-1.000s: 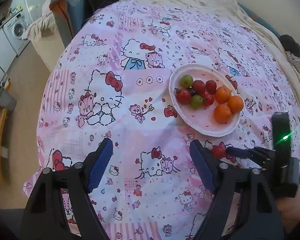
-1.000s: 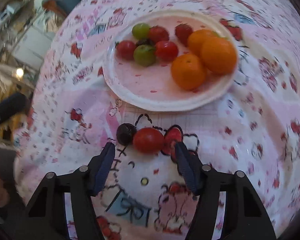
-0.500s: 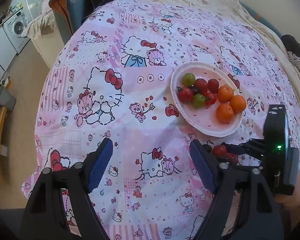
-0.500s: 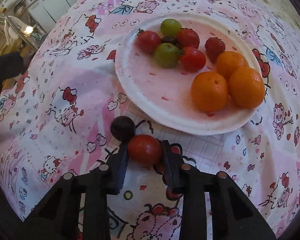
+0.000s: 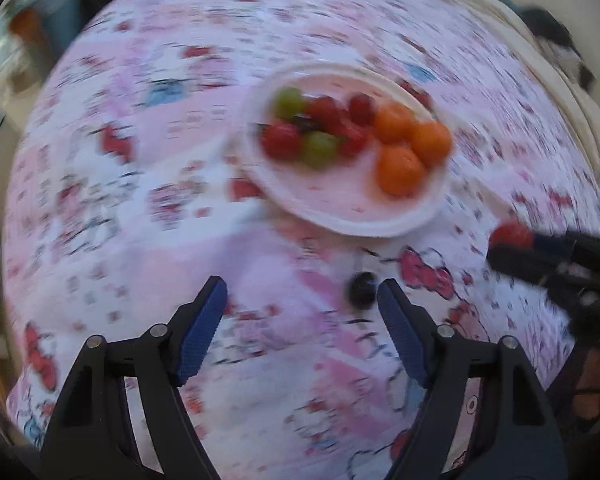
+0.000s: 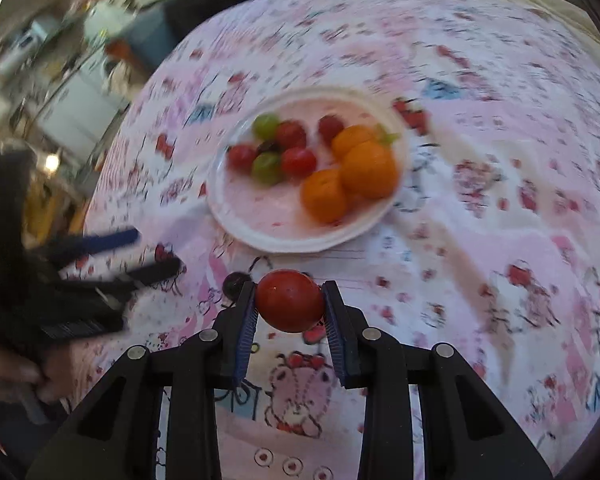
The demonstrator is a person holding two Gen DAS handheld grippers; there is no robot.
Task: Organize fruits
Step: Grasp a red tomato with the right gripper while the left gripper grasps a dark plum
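Note:
My right gripper (image 6: 289, 307) is shut on a red tomato (image 6: 289, 305), lifted off the cloth just in front of the white plate (image 6: 260, 236). The plate holds three oranges (image 6: 366, 168), red tomatoes (image 6: 298, 161) and green grapes (image 6: 266, 167). A dark round fruit (image 5: 362, 289) lies on the cloth right beside the right fingertip of my left gripper (image 5: 300, 294). The left jaws are closing with nothing between them. In the left wrist view the right gripper (image 5: 512, 244) with its tomato (image 5: 510, 233) shows at the right edge, and the plate (image 5: 340, 224) lies ahead.
A pink cartoon-print cloth (image 6: 480, 220) covers the round table. A cream blanket (image 5: 520, 40) lies at the far side. Furniture and appliances (image 6: 60, 100) stand beyond the table's left edge. A hand (image 6: 8, 376) holds the left gripper's handle.
My right gripper shut on the red tomato and lifted it off the cloth. My left gripper moved right and down, close to the dark fruit, and its jaws narrowed.

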